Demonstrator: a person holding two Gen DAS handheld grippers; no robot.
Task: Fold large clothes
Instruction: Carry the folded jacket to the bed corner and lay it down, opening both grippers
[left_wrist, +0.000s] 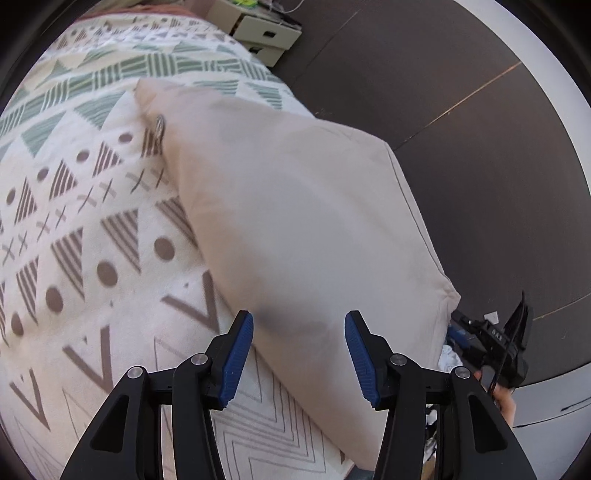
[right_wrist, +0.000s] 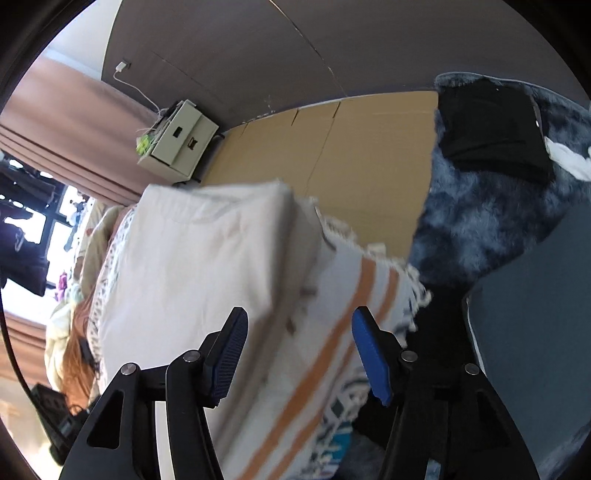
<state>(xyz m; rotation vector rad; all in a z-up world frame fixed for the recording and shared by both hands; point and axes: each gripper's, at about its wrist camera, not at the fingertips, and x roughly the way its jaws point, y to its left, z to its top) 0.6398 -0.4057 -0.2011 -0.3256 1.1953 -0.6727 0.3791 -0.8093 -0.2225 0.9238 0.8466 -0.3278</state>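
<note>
Folded cream garment (left_wrist: 303, 221) lies on the patterned blanket (left_wrist: 81, 229), at its edge. My left claw (left_wrist: 299, 354) is released above it; right claw (right_wrist: 295, 354) also released, nothing gripped. Pale drawer box (right_wrist: 177, 140) on the floor: contents I cannot tell.

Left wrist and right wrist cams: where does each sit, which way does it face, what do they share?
Left wrist: on the left gripper, angled down at a folded beige garment on a patterned blanket; right gripper and a hand at right.
Right wrist: on the right gripper, angled down over the garment's edge; no hand shows.
Shared: garment, blanket, white drawer box.
</note>
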